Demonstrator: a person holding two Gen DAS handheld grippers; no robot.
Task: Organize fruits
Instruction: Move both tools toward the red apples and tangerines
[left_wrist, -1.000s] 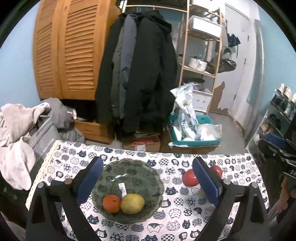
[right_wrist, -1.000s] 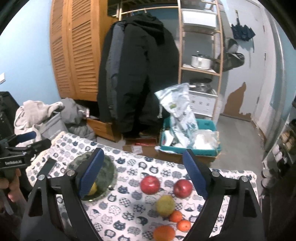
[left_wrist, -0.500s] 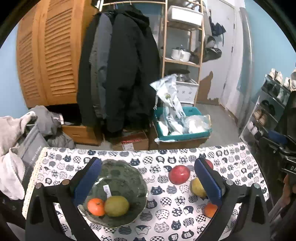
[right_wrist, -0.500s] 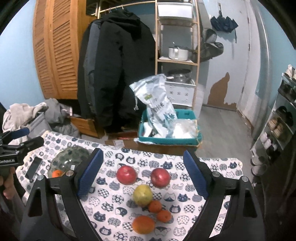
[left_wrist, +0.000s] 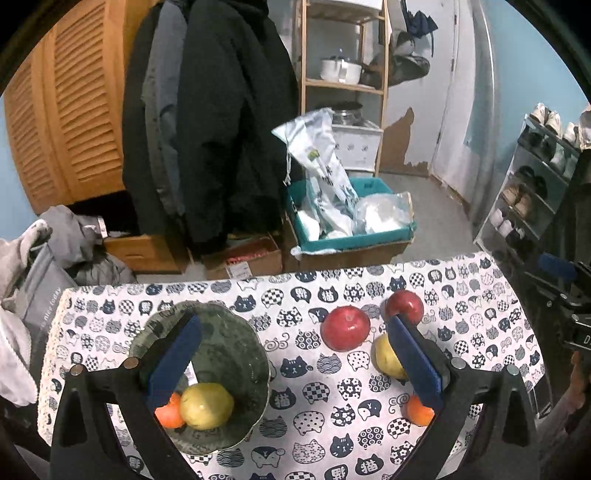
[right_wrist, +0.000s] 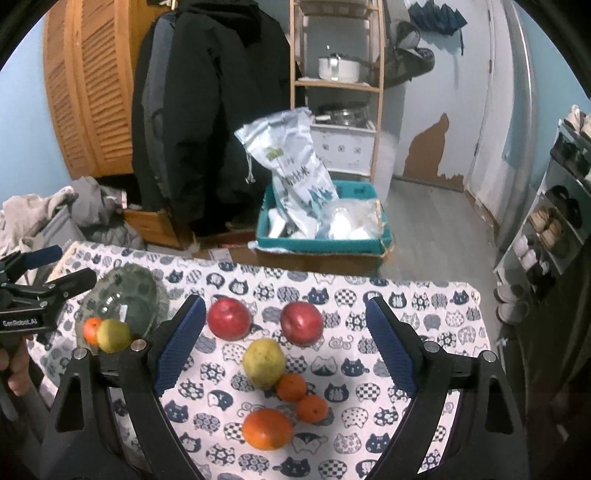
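A dark glass bowl (left_wrist: 229, 339) (right_wrist: 144, 295) sits on the table's left and holds a yellow pear (left_wrist: 207, 405) (right_wrist: 112, 335) and a small orange (left_wrist: 168, 412) (right_wrist: 90, 329). On the cat-print cloth lie two red apples (right_wrist: 229, 318) (right_wrist: 301, 322), a yellow pear (right_wrist: 263, 362), two small oranges (right_wrist: 291, 386) (right_wrist: 312, 408) and a big orange (right_wrist: 266, 428). My left gripper (left_wrist: 293, 358) is open and empty above the bowl's right side. My right gripper (right_wrist: 284, 347) is open and empty above the loose fruit.
The table's far edge (right_wrist: 332, 275) drops to a floor with a teal crate (right_wrist: 321, 243) full of bags. Coats (right_wrist: 207, 110), a wooden shelf (right_wrist: 336, 85) and a shoe rack (right_wrist: 554, 221) stand behind. Laundry (left_wrist: 44, 251) lies at the left.
Both grippers have risen and swung right: the table and fruit sit lower and more of the loose fruit shows. Both stay open and empty.
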